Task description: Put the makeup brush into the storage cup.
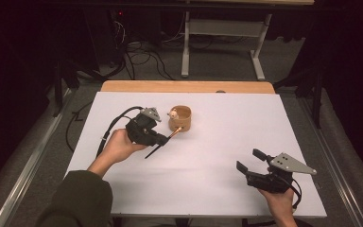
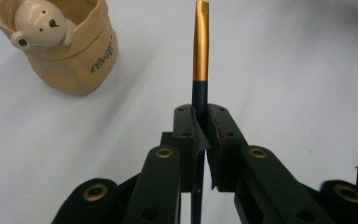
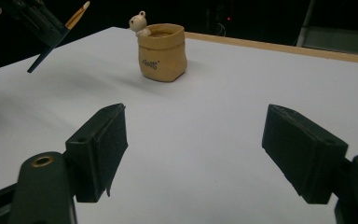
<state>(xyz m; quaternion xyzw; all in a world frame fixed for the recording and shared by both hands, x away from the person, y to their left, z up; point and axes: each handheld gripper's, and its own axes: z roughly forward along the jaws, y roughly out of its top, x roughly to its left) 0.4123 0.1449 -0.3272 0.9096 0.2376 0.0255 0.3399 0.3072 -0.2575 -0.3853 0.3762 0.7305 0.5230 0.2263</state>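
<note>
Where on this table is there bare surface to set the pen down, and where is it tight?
The white table top is bare between the two grippers, and again right of the bear pot out to the far right edge. It is crowded only at the pot, where the left gripper holds the pen close beside it. The right gripper rests open near the front right corner.

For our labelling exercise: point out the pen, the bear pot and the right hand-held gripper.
pen [image 2: 201, 46], left gripper view, on its gold upper section.
bear pot [image 3: 162, 58], right gripper view, on its front wall.
right hand-held gripper [image 3: 193, 151], right gripper view, midway between its open jaws.
</note>
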